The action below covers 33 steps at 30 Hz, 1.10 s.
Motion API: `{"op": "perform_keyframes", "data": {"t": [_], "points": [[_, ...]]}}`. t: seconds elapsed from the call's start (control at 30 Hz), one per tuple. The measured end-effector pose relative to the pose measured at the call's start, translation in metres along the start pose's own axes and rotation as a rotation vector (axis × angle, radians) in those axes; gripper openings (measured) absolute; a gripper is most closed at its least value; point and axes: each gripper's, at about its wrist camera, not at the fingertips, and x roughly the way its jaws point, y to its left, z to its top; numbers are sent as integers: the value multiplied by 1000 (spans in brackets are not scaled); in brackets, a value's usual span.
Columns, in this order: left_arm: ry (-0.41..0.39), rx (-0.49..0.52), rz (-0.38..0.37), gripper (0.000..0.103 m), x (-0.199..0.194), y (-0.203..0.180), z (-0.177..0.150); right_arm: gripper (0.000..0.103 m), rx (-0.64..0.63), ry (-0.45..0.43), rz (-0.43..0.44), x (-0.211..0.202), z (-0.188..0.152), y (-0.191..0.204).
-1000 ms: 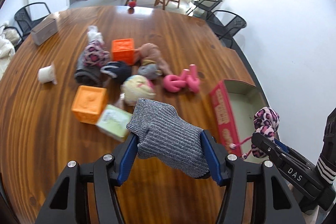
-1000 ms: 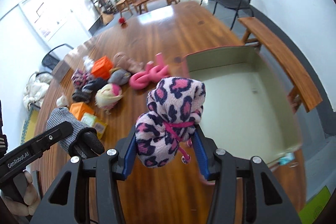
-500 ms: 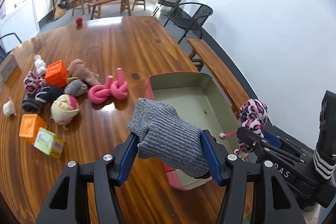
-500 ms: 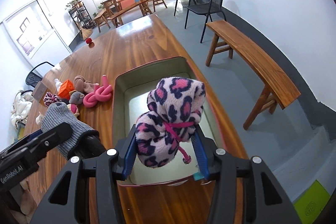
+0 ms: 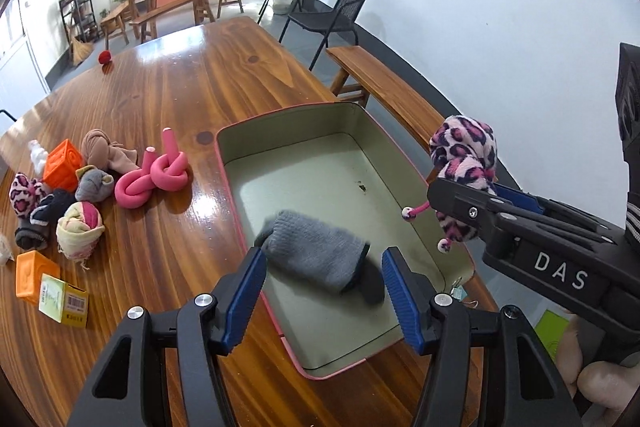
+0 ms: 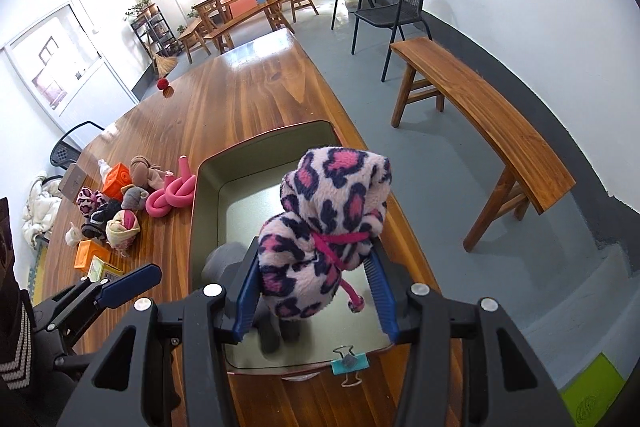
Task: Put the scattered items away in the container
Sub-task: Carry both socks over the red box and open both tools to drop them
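The left gripper [image 5: 323, 297] is spread, the grey sock [image 5: 316, 254] loose between its pads above the tin [image 5: 404, 163] floor. The right gripper [image 6: 316, 297] pinches the leopard sock [image 6: 326, 237] over the tin's near end. Farther left, toys [image 5: 154, 175] lie on the table [image 5: 172, 83].

Blurred grey sock [image 5: 316, 255] seemingly inside the open tin [image 5: 288, 119]; leopard pouch [image 6: 324, 231] above.

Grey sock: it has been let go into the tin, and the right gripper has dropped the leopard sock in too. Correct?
Not quite. The grey sock is loose in the tin, but the right gripper is shut on the leopard sock, above the tin. The right wrist view shows it.
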Motion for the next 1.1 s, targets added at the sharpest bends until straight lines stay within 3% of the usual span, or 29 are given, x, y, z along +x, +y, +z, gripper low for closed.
{"op": "perform_keyframes", "data": {"t": [0.13, 0.17, 0.23, 0.37, 0.43, 0.63, 1.1], "points": [[-3, -65, 9, 64, -6, 18, -1, 57, -18, 23, 18, 7, 1, 7], [-2, -86, 12, 67, -8, 25, -2, 60, -21, 34, 18, 10, 1, 9], [-16, -136, 34, 88, -12, 38, -4, 67, -7, 58, 23, 15, 0, 10], [-45, -194, 84, 89, -23, 62, -9, 68, 6, 71, 7, 20, -4, 13], [-37, -213, 99, 103, -25, 74, -12, 68, 6, 73, 2, 20, -6, 16], [-36, -282, 114, 103, -36, 109, -28, 68, -8, 77, 21, 21, -12, 37], [-34, -468, 222, 103, -88, 224, -77, 68, -184, 125, 147, 39, -36, 163]]}}
